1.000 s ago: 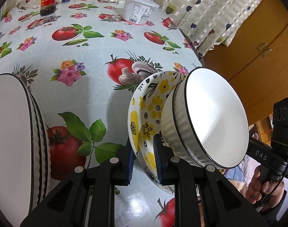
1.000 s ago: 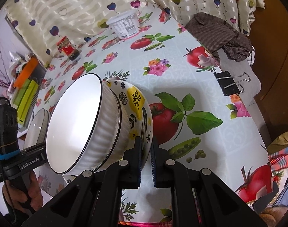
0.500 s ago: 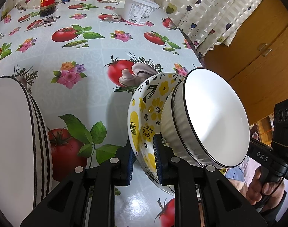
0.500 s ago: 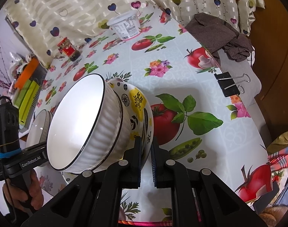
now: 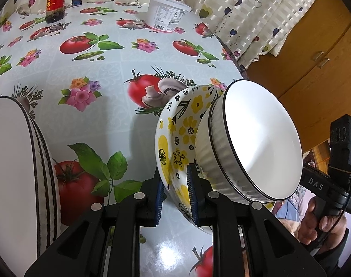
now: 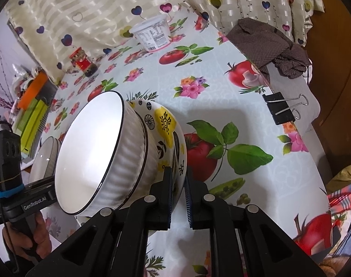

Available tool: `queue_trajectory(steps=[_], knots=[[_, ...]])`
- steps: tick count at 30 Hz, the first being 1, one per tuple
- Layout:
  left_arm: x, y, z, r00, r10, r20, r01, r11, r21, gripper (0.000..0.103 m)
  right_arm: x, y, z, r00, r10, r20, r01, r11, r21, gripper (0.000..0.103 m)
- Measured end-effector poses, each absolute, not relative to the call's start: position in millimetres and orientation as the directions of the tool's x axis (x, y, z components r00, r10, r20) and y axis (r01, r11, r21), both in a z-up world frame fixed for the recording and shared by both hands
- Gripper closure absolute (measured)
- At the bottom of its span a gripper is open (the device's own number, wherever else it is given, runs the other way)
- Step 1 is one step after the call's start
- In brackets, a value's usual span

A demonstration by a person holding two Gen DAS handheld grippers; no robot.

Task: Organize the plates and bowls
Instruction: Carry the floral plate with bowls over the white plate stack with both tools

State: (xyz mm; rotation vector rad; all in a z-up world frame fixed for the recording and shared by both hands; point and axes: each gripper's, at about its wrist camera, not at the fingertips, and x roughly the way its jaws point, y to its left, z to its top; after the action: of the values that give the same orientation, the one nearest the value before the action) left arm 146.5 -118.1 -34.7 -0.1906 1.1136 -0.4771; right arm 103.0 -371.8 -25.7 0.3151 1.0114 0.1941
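Both grippers were on same yellow-flower bowl (image 5: 175, 138), one per side, bowl tipped up on edge over tomato-print tablecloth (image 5: 101, 53). White ribbed bowl (image 5: 256, 143) sat nested inside it. Left gripper (image 5: 174, 196) was clamped tight on flowered rim. Right gripper (image 6: 177, 196) had jaws just easing open a bit, rim between the pads, gap visible on right side. Another white ribbed bowl (image 5: 16, 168) stood at left, well apart. Tub (image 5: 167, 13) and jar (image 5: 55, 2) sat way back by curtain.
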Motion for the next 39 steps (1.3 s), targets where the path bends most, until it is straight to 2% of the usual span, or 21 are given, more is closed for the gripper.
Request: queue_trajectory(steps=[9,20,24,29,39], knots=[[146.3,-121.3,-36.3,0.354,-0.447,-0.821,0.288,0.888,-0.359,0.083,110.7,-373.5,-36.2,0.516,0.329,-0.791,0.005,0.922,0.387,0.091],[148.7,-123.9,-45.3,0.355,-0.462,-0.813,0.282,0.882,-0.378,0.083,109.9,-372.6,-35.2,0.514,0.323,-0.795,-0.011,0.929,0.37,0.092],[153.0,-120.6,-49.4,0.315,-0.495,-0.81,0.265,0.865,-0.426,0.083,107.3,-370.9,-35.3,0.521,0.317,-0.792,-0.009,0.93,0.367,0.093],[150.0,-126.1,-46.9,0.328,-0.461,-0.825,0.284,0.881,-0.379,0.083,107.6,-367.2,-33.1,0.521,0.295,-0.801,-0.012,0.941,0.339,0.094],[148.5,-121.9,-45.1,0.316,-0.464,-0.827,0.271,0.88,-0.39,0.085,101.7,-364.7,-28.2,0.519,0.305,-0.798,-0.026,0.939,0.342,0.094]])
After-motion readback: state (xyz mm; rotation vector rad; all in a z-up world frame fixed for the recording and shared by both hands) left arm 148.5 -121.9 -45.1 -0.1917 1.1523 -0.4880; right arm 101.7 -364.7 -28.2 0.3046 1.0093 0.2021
